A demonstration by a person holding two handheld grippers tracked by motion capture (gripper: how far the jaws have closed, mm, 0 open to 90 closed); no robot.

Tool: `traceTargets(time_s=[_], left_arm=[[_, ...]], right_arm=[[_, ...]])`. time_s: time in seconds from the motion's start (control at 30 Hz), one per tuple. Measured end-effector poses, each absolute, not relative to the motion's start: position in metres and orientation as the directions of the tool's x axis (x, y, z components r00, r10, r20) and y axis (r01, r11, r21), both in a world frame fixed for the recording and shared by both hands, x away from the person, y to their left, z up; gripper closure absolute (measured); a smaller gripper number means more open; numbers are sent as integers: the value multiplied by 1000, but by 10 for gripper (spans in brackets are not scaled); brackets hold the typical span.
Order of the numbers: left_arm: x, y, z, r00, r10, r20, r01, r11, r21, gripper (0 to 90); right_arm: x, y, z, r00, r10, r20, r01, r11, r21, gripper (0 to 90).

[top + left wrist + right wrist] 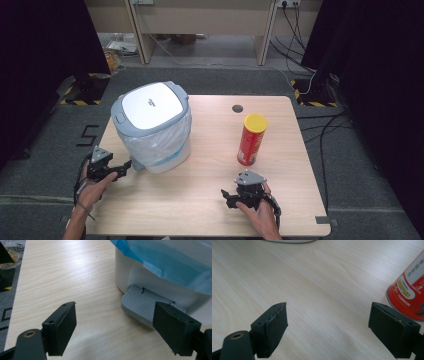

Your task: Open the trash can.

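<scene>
A white pedal bin [152, 125] with a grey-rimmed shut lid and a pale blue liner stands on the left half of the wooden table [200, 210]. My left gripper [122, 169] is open at its foot. In the left gripper view the grey pedal [140, 305] lies just ahead of the open left gripper [116, 306], nearer the right jaw, with nothing between the jaws. A red snack can [251, 140] with a yellow lid stands upright to the right of centre. My right gripper [227, 197] is open below and to the left of it. The can's base [409, 290] sits beyond the right jaw of the right gripper [329, 306].
A round cable hole [237, 108] is near the table's far edge. Bare wood lies between the bin and the can. Cables [320, 125] run over the grey floor to the right, and desk legs [142, 35] stand beyond the table.
</scene>
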State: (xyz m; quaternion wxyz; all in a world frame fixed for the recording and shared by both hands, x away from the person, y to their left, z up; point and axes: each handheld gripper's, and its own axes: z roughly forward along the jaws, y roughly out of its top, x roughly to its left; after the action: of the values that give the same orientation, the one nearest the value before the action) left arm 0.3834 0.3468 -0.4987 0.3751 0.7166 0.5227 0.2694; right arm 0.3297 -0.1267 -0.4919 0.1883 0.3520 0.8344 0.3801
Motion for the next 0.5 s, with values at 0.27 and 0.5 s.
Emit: traceTargets(time_s=[0.27, 0.5], left_arm=[[398, 341, -504, 296, 955, 17, 553, -185, 813, 198], [389, 333, -504, 301, 952, 51, 532, -212, 820, 303]], right_arm=[[332, -119, -491, -689, 724, -45, 443, 469, 764, 158], [334, -112, -492, -700, 713, -53, 432, 481, 763, 158]])
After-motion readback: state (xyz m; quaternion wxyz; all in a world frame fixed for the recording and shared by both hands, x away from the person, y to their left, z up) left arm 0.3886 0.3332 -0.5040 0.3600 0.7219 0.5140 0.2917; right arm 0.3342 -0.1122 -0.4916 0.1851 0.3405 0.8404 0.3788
